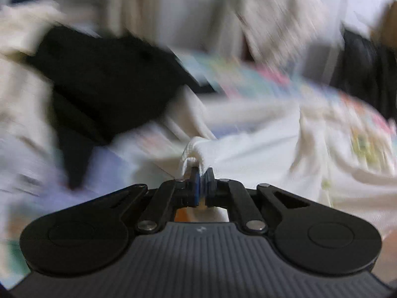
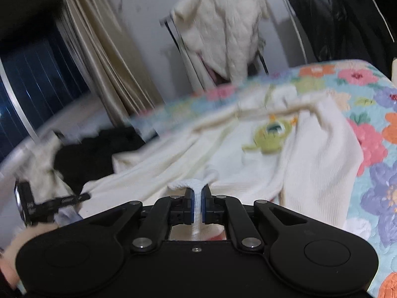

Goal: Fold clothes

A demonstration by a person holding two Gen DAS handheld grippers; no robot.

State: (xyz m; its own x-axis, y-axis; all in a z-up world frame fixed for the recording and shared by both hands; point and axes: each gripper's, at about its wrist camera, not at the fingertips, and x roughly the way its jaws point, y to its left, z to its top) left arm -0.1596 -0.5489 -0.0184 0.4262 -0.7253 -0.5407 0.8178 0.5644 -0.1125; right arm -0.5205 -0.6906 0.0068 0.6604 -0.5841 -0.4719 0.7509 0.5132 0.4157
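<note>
The left gripper is closed tight on a bunched edge of the white garment, and the right gripper pinches another fold of the same garment between its blue pads. The garment (ribbed, with a green cartoon figure on it) lies spread across the floral bedspread, toward its left edge, beside a black garment. The left view is heavily blurred.
</note>
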